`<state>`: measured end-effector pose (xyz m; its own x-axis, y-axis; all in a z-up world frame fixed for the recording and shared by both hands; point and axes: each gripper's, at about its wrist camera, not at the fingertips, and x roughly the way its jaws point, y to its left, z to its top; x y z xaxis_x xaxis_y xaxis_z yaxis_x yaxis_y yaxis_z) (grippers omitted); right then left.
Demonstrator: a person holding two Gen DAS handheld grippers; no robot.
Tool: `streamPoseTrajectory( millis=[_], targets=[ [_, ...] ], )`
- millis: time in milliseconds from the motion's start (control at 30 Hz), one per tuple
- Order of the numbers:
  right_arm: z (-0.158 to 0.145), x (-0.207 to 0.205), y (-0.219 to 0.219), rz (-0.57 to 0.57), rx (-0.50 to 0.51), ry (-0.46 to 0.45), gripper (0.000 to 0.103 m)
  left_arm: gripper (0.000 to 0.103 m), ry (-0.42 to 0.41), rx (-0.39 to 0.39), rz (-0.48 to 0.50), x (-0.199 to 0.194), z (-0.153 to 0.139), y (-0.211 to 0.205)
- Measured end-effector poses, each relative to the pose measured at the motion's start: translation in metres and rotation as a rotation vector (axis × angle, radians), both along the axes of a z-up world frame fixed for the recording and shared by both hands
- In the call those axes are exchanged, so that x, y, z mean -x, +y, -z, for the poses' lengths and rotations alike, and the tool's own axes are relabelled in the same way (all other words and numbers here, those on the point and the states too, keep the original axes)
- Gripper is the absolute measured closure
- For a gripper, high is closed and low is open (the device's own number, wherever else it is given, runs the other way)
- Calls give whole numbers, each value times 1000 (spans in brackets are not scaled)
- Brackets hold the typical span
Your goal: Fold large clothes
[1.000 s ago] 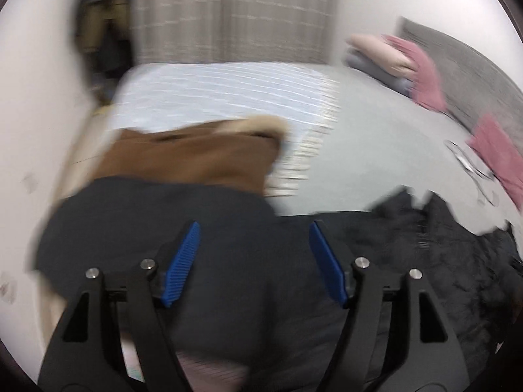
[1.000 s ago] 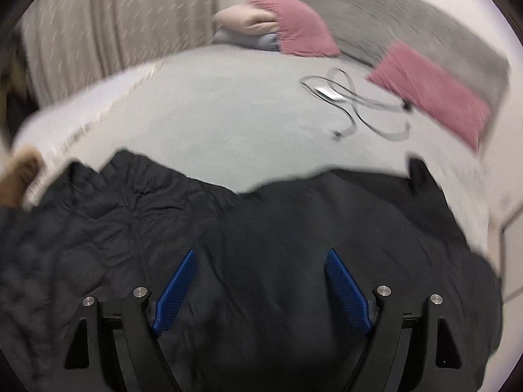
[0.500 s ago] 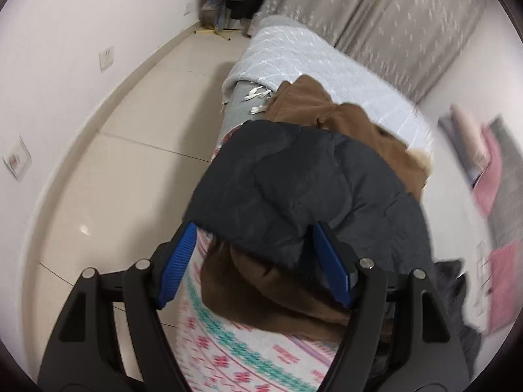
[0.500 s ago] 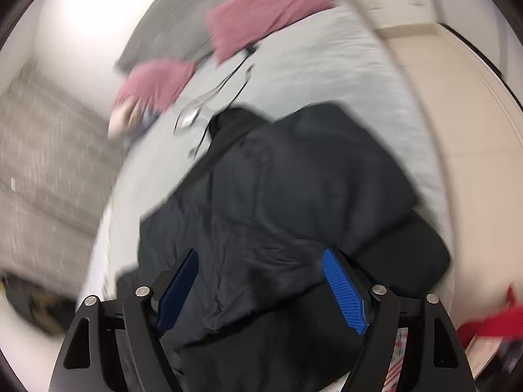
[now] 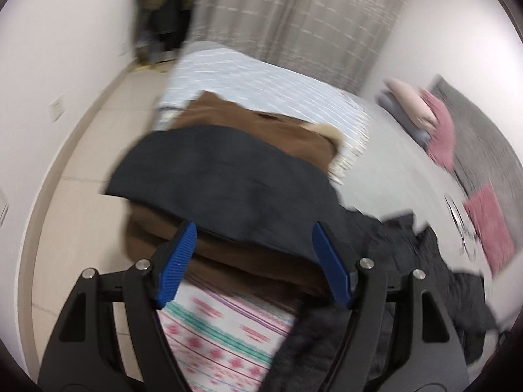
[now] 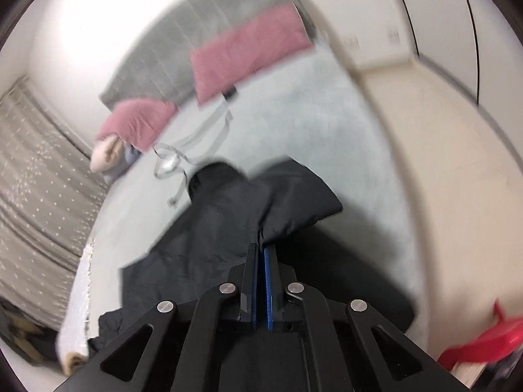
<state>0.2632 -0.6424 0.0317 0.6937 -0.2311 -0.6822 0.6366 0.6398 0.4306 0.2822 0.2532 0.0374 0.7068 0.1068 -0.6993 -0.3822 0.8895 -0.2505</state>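
On the near corner of the bed (image 5: 385, 170), as the left wrist camera shows it, a dark jacket (image 5: 228, 179) lies folded on top of a brown coat (image 5: 248, 130), and both rest over a white blanket with pink and green patterns (image 5: 222, 330) that hangs at the bed's edge. More crumpled dark fabric spreads to the right of the stack. The left gripper (image 5: 255, 261) tilts down toward this pile with its blue pads spread wide apart, one on each side of the stack's near edge, pressing on nothing. Bare pale floor (image 5: 81, 170) runs along the left of the bed, a striped light blanket (image 5: 261, 88) covers the far end before the curtain (image 5: 294, 16), and pink pillows (image 5: 441, 130) sit against the grey headboard at right. From the right wrist camera, the dark jacket (image 6: 245, 228) lies rumpled across the pale bed (image 6: 310, 114), one puffy fold bunched up just ahead of the fingers. The right gripper (image 6: 260, 251) points down at the cloth with its blue pads clamped together, pinching a fold of the jacket at their tips. Beyond it a grey cord (image 6: 196, 143) snakes over the open sheet toward the pink pillows (image 6: 245, 52), and the bed's right edge drops to cream floor (image 6: 441, 163), where a red object (image 6: 483, 339) shows at the lower right.
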Motion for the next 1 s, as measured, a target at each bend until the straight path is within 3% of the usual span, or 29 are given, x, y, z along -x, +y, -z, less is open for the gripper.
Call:
streamPoseTrajectory(
  millis=[100, 200, 333, 400, 467, 533, 600, 633, 667, 700, 900, 933, 967, 1000],
  targets=[
    [-33, 26, 15, 7, 121, -52, 101, 29, 25, -38, 143, -11, 10, -51],
    [-46, 38, 30, 64, 276, -19, 103, 29, 90, -68, 276, -28, 31, -105],
    [-54, 67, 28, 132, 291, -93, 103, 29, 180, -125, 424, -53, 67, -173],
    [-43, 51, 22, 12, 195, -70, 101, 29, 208, -112, 517, -63, 84, -208],
    [-19, 37, 16, -101, 14, -48, 100, 29, 234, -96, 559, -69, 99, -237],
    [-5, 43, 17, -115, -65, -69, 97, 29, 264, -72, 618, -68, 113, -267],
    [14, 57, 18, -132, -163, -110, 77, 29, 273, -63, 662, -57, 119, -292],
    [24, 62, 18, -135, -205, -114, 58, 29, 267, -64, 699, -48, 118, -305],
    [33, 67, 16, -128, -234, -118, 49, 29, 267, -66, 739, -38, 119, -319],
    [39, 69, 14, -120, -246, -118, 48, 29, 266, -63, 763, -31, 118, -328],
    [51, 25, -9, -100, -272, -131, 49, 29, 264, 24, 930, 30, 112, -381],
    [54, 18, -11, -104, -263, -122, 61, 29, 260, 27, 964, 42, 110, -394],
    [53, 8, -9, -123, -233, -96, 96, 29, 255, 25, 1004, 54, 108, -403],
    [52, 1, -8, -132, -217, -77, 99, 29, 259, 9, 1047, 66, 107, -413]
  ],
)
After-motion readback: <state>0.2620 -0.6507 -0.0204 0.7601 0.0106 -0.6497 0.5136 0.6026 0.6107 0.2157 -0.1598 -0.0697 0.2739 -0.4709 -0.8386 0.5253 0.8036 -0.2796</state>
